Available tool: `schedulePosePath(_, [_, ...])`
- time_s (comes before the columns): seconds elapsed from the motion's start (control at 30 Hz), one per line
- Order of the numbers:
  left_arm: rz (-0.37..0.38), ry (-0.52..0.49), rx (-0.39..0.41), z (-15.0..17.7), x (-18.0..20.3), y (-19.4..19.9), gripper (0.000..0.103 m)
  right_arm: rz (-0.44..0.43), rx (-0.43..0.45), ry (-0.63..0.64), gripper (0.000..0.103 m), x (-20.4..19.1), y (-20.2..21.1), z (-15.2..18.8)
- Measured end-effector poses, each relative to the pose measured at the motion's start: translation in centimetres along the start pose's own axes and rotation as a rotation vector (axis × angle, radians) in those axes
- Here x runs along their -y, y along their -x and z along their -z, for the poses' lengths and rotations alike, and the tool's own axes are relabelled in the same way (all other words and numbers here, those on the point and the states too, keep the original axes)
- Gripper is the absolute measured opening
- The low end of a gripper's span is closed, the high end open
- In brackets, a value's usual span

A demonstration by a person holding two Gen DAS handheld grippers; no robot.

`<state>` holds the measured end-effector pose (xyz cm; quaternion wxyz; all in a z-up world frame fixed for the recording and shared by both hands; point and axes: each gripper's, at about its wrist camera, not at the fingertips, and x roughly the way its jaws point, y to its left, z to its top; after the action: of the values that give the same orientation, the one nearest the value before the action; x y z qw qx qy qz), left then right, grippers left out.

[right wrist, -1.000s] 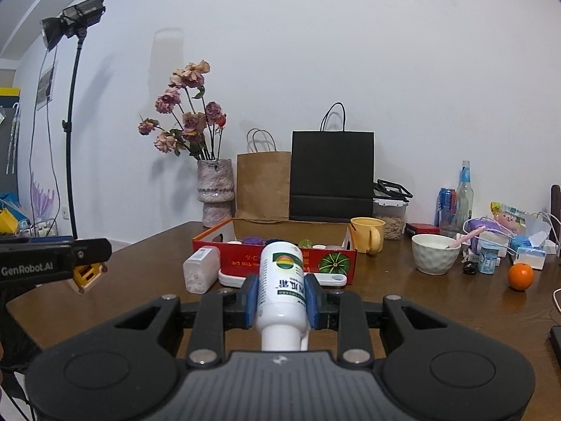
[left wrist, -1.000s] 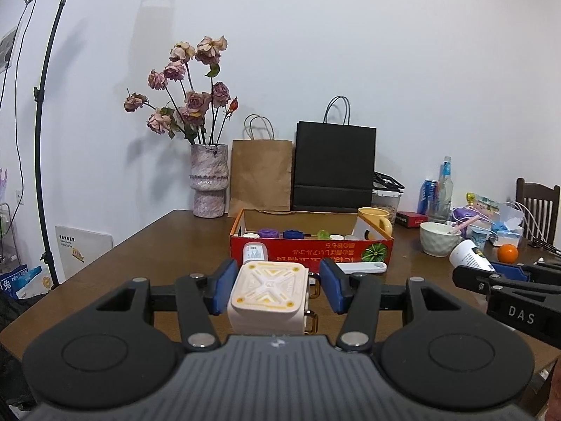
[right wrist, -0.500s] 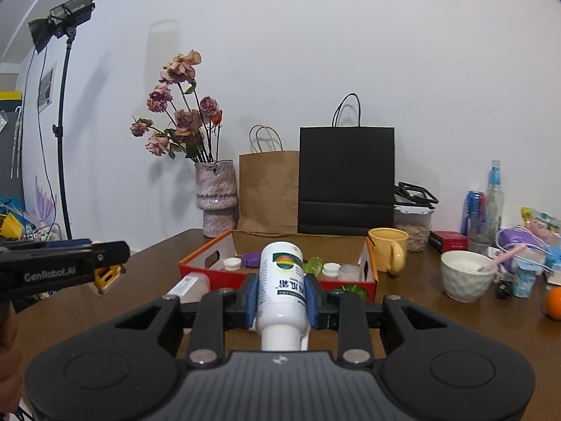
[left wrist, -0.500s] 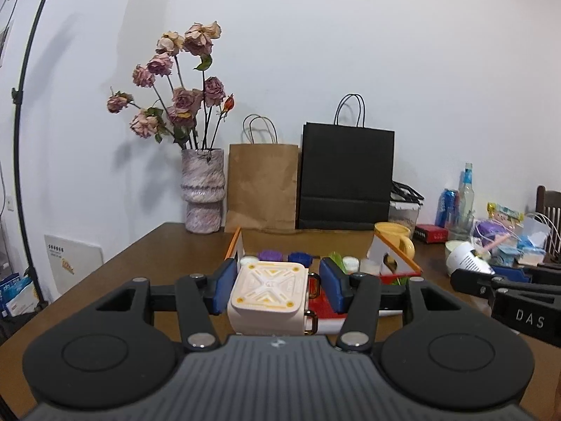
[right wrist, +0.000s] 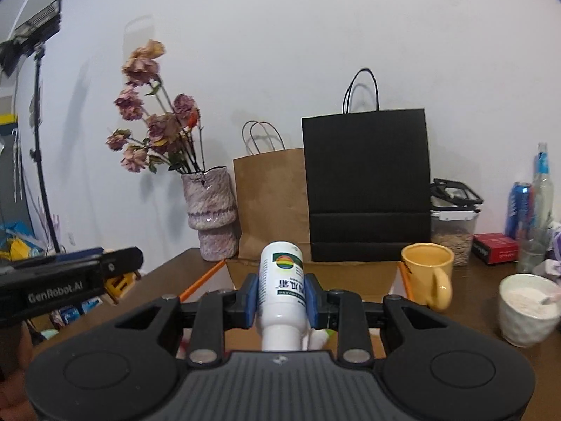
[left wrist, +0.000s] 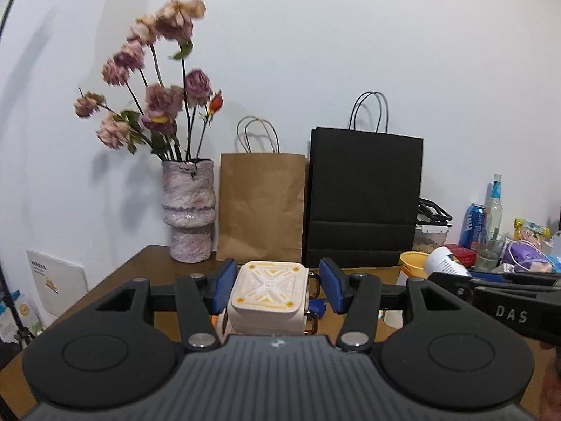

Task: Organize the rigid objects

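Observation:
My left gripper (left wrist: 277, 286) holds a cream square container with yellow corner dots (left wrist: 268, 294) between its blue pads, with metal clasps on its right side. My right gripper (right wrist: 282, 296) is shut on a white pill bottle with a green label (right wrist: 282, 287). Both grippers are over the open cardboard box (right wrist: 350, 272), whose orange-edged flaps show in the right wrist view. The box's contents are mostly hidden behind the grippers. The right gripper and its bottle also show in the left wrist view (left wrist: 445, 265).
A vase of dried roses (left wrist: 187, 210), a brown paper bag (left wrist: 261, 210) and a black paper bag (left wrist: 364, 203) stand behind the box. A yellow mug (right wrist: 427, 273), a white bowl (right wrist: 527, 303), a food container (right wrist: 454, 224) and bottles (right wrist: 540, 193) are on the right.
Both grippers have moved forward with their objects, from in front of the red box to over it. The box front has dropped out of sight.

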<state>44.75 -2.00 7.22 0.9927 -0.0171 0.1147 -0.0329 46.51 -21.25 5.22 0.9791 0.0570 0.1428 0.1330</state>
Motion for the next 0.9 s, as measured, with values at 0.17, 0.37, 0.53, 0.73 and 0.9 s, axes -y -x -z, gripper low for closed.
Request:
schedulePosePath(0.17, [0.004,0.018,-0.064,-1.4,-0.9,-5.4,0.053,-0.013,-0.052,-0.052,0.027,1.2,-5.2,-1.4])
schedulePosePath(0.37, [0.031,-0.012,-0.208,-1.8,-1.3,-11.6,0.053,-0.057,-0.257,-0.145,0.027,2.5,-12.8,-2.3])
schedulePosePath(0.53, [0.023,-0.020,-0.378,-0.9,-1.5,-16.2,0.053,-0.064,-0.419,-0.222,0.027,3.7,-17.9,-1.7])
schedulePosePath(0.73, [-0.009,-0.062,-0.528,1.0,-2.1,-19.5,0.053,-0.036,-0.533,-0.222,0.027,3.6,-21.3,-0.7])
schedulePosePath(0.9, [0.021,-0.077,-0.622,1.9,-2.5,-21.3,0.053,-0.036,-0.635,-0.214,0.027,3.2,-23.0,0.2])
